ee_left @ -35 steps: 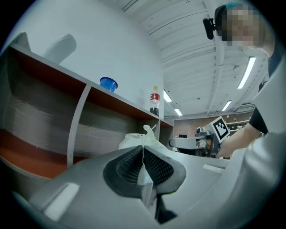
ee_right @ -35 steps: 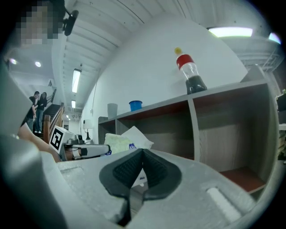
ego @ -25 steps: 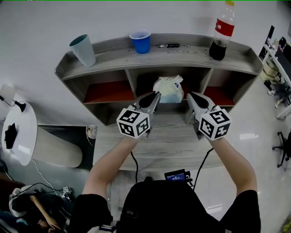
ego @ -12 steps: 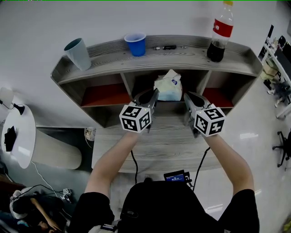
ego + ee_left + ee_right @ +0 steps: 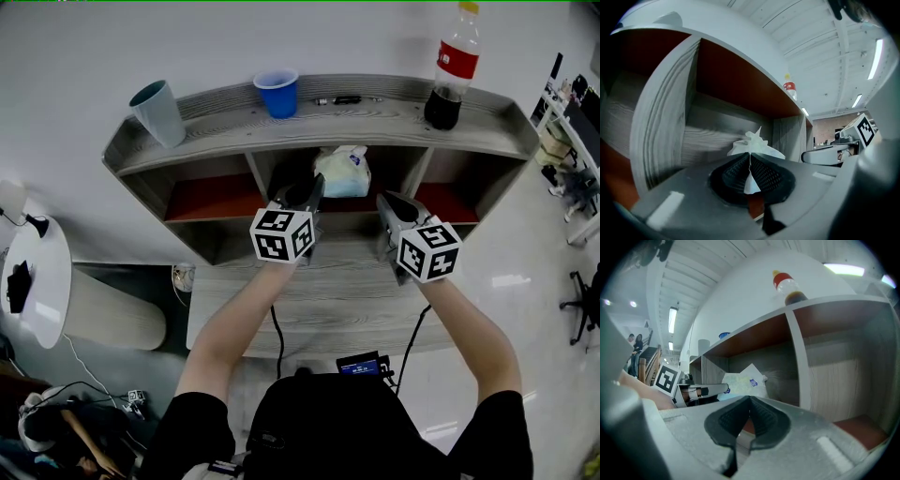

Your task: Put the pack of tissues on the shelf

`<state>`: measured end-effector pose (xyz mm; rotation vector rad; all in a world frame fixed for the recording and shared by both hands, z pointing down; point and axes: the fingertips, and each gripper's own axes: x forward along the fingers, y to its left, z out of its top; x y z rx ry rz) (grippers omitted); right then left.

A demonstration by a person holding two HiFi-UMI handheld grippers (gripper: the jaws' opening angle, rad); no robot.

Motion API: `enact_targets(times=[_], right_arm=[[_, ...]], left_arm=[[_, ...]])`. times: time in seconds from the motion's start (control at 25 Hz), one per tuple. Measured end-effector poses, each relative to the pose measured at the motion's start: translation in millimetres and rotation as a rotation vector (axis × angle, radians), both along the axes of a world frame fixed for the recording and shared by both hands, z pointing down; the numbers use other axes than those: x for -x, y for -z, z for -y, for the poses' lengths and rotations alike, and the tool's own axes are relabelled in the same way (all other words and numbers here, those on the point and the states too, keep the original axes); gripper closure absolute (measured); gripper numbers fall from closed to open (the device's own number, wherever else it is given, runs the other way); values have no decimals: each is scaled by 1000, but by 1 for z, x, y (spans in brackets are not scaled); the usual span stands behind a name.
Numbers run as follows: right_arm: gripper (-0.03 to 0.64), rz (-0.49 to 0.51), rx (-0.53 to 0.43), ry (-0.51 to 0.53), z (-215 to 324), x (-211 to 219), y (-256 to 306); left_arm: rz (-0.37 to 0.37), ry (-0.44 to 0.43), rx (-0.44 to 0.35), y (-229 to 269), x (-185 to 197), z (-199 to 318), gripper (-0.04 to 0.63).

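The pack of tissues (image 5: 343, 172) is a white soft pack with a blue label, now inside the middle compartment of the grey wooden shelf (image 5: 239, 124). My left gripper (image 5: 309, 193) reaches into that compartment and is shut on a flap of the pack's white wrapper (image 5: 750, 174), which sticks out past the jaws. In the right gripper view the pack (image 5: 743, 379) hangs from the left gripper (image 5: 701, 391). My right gripper (image 5: 387, 202) is just right of the pack at the compartment's mouth, shut with nothing between its pads (image 5: 749, 407).
On the shelf top stand a teal cup (image 5: 157, 111), a blue cup (image 5: 277, 92), a dark pen (image 5: 349, 97) and a cola bottle (image 5: 450, 70). Red-floored side compartments (image 5: 211, 197) flank the middle one. The grey desk (image 5: 347, 300) lies below; a white round table (image 5: 37, 281) stands left.
Both grippers have moved forward toward the shelf. The pack, held by the left gripper, has gone from the compartment's front edge to deeper inside it.
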<state>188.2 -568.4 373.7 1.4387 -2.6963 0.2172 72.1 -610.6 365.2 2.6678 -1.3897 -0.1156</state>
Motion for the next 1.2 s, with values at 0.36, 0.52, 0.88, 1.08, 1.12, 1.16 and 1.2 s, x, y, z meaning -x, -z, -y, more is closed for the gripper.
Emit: enact_targets(times=[0.36,0.52,0.88,1.08,1.12,1.16,1.2], right_arm=[[612,-43,-1,12,-8,-1,-8],[612,-41,5,12,-11,0,-10],[612,-48,8,13,-22,3,-14],[612,-60,13,13,-27,7,-14],[612,-61,14,14,-28,8,-14],[612,-62,14,14,-29,9,-14],[612,-61,13,14,-30,10,-13]], left_arm=[[57,-1,17,-11,1,-1,584],[85,-7,41,-16,0,-4,577],[33,-5,117,-28,11,-9,513],[12,-21,120,-25,16,-14,496],[10,-31,122,-25,15,-16,481],[9,-41,124,-25,16,-17,457],[8,-49,125,-24,16,-19,448]])
